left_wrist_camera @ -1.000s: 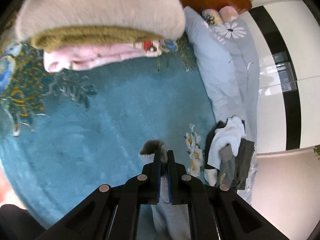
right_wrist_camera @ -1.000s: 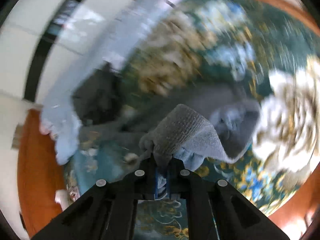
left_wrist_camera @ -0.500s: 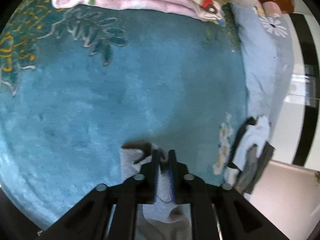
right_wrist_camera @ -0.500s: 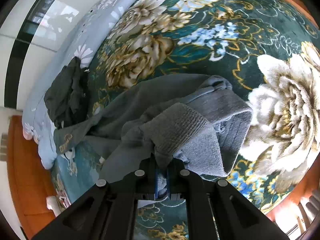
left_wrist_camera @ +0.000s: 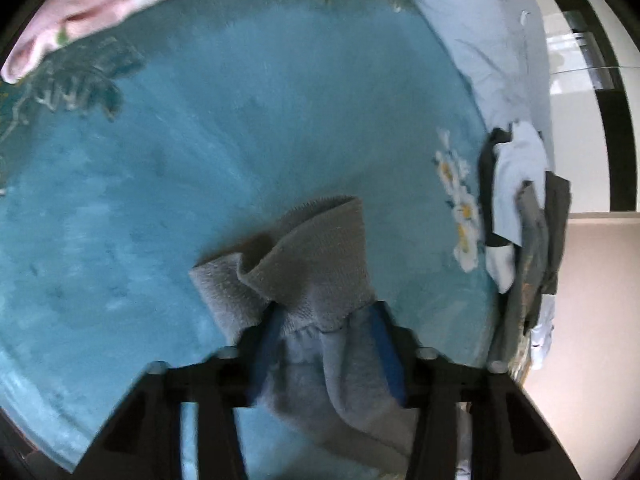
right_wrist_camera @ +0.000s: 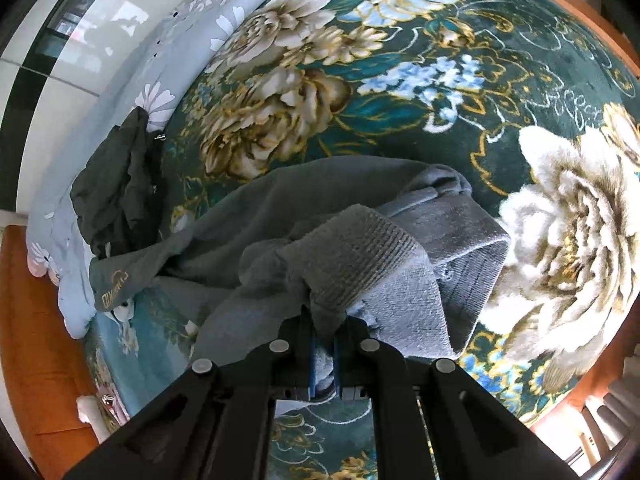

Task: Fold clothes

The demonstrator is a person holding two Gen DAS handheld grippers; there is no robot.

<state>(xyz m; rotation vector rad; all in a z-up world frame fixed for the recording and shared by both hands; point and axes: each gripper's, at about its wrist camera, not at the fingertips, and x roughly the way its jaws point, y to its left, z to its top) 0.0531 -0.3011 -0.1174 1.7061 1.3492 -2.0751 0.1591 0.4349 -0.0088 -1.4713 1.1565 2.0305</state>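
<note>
Sweater (right_wrist_camera: 360, 248), grey, lies crumpled on the flowered blanket (right_wrist_camera: 400, 72) of the bed. Right tool (right_wrist_camera: 325, 354) is closed tight on one ribbed cuff. Left tool (left_wrist_camera: 328, 344) was tight on the other cuff (left_wrist_camera: 316, 248); now its jaws stand a little apart and have just been narrowing, cloth between them. Both hands came lower, so the sleeves are probably being laid down. Dark clothes (right_wrist_camera: 116, 184) lie near, folded pink ones (left_wrist_camera: 80, 20) well apart.

1. One grey garment (right_wrist_camera: 404, 256) with ribbed cuffs is counted.
2. One dark garment pile (right_wrist_camera: 120, 184) is counted at the bed edge.
3. One pink folded item (left_wrist_camera: 100, 8) is seen.
4. One floral blanket (right_wrist_camera: 440, 80) is spread out.
5. Two claws are counted: left (left_wrist_camera: 326, 344) and right (right_wrist_camera: 324, 354).
</note>
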